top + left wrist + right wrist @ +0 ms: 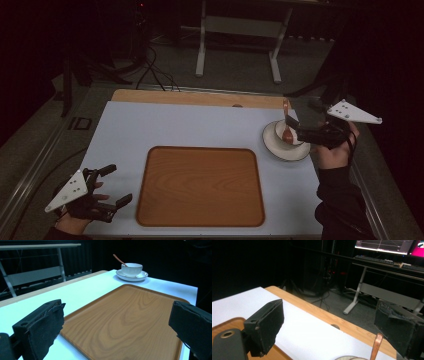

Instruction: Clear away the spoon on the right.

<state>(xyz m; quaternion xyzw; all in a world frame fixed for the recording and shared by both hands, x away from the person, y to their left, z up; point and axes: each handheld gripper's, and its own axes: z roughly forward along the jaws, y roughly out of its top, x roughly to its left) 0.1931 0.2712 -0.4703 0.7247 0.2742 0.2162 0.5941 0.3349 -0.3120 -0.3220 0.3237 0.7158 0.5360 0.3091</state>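
The wooden tray [200, 186] lay mid-table. My left gripper [113, 187] idled wide open and empty beside it. My right gripper [295, 131] hung over the cup [288, 134] on its saucer [272, 142] at the table's right edge, jaws spread, holding nothing. I judged a careless close could knock the spoon [286, 117] or tip the cup. The cup's contents stayed unreadable.

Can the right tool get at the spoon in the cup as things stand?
Probably yes. The right tool hangs open just over the cup on its saucer, and the spoon handle stands up between its jaws with nothing in the way.
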